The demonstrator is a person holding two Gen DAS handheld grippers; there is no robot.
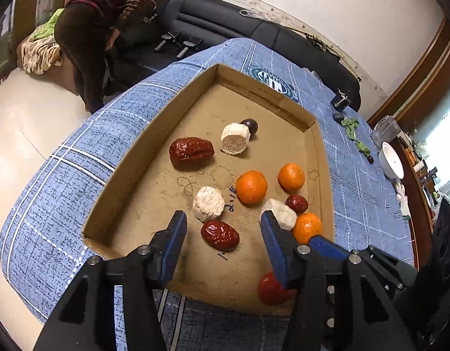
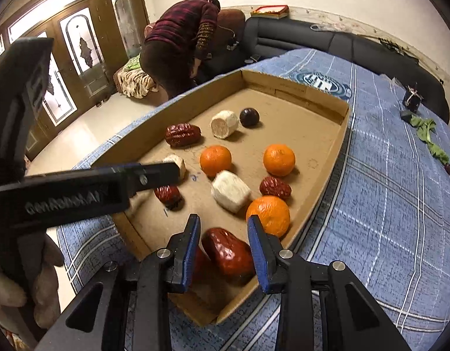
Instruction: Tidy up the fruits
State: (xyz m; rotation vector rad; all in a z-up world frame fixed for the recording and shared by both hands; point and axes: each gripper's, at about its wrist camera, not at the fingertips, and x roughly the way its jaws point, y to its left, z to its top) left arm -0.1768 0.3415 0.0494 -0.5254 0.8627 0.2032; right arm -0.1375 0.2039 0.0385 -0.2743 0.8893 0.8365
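Observation:
A shallow cardboard tray (image 1: 154,134) (image 2: 339,146) on a blue plaid cloth holds oranges, red dates, pale cut cylinders and a dark round fruit (image 1: 250,125) (image 2: 249,117). My left gripper (image 1: 223,219) is open above the near part of the tray, with a red date (image 1: 220,235) between and just beyond its fingers. My right gripper (image 2: 223,225) is open with its fingers on either side of a large red date (image 2: 229,254) at the tray's near corner; that date shows in the left view (image 1: 271,289). An orange (image 2: 268,215) lies just beyond the right finger.
Two more oranges (image 2: 215,160) (image 2: 279,159), a pale cylinder (image 2: 230,191) and a small date (image 2: 275,187) lie mid-tray. A green leaf (image 2: 429,137) and a small black clip (image 2: 412,99) lie on the cloth at right. A person (image 2: 181,41) bends over by a black sofa behind.

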